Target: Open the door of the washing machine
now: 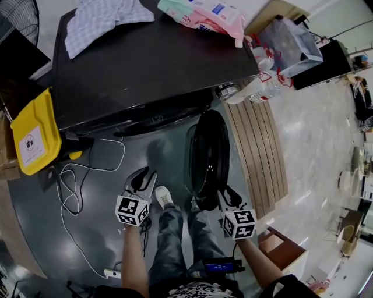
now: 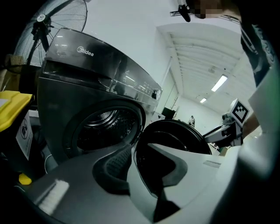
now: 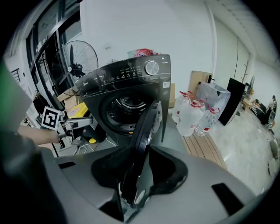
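The dark grey washing machine [image 1: 145, 70] stands with its round door [image 1: 207, 151] swung out towards me, edge-on in the head view. The drum opening [image 2: 103, 127] shows bare behind it. My right gripper [image 1: 227, 195] is at the door's near edge. In the right gripper view the door rim [image 3: 146, 127] runs down between the jaws, and both dark pads [image 3: 173, 173] hug it. My left gripper [image 1: 144, 177] hangs left of the door, in front of the machine. Its jaws stand a little apart with nothing between them [image 2: 131, 162].
A yellow container [image 1: 35, 134] and a white cable [image 1: 76, 192] lie on the floor to the left. Water bottles [image 1: 256, 87] and a wooden slatted platform [image 1: 256, 145] are to the right. A cloth [image 1: 99, 20] and a pink pack [image 1: 204, 14] lie on the machine. A fan [image 3: 81, 59] stands behind.
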Demonstrator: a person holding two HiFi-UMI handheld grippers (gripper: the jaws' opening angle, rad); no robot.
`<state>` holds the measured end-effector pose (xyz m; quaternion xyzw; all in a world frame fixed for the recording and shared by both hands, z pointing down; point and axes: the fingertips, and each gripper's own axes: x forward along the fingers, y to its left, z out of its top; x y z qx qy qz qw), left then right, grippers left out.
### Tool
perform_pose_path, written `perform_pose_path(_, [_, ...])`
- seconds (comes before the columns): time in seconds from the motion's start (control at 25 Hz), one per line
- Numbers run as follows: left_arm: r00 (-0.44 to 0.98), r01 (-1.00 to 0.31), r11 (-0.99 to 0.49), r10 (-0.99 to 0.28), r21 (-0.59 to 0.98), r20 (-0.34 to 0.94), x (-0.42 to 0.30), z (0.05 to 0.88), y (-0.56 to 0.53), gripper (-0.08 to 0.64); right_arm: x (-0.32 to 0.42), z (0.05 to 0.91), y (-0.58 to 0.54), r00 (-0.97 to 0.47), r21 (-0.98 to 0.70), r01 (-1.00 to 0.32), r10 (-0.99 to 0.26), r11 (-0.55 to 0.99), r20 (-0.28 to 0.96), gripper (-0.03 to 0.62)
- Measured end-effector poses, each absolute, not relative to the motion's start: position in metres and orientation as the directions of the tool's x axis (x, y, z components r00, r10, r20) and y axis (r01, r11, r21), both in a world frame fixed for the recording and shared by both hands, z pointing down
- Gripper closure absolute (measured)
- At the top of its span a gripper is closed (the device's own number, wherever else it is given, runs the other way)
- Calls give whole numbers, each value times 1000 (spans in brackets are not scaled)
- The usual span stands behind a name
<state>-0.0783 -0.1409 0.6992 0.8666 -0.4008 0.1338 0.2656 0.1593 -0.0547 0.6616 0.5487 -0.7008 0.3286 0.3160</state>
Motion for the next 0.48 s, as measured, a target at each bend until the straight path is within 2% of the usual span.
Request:
perform_pose_path(0.24, [611, -791, -506, -670, 343, 421, -85, 687, -149, 448, 177, 671, -58, -154, -82, -985, -549, 154, 821, 456])
perform_pose_path(0.48, [522, -852, -446, -762, 273, 383, -90, 620, -133, 477, 171, 637, -45, -170, -81, -982, -607, 172, 776, 485])
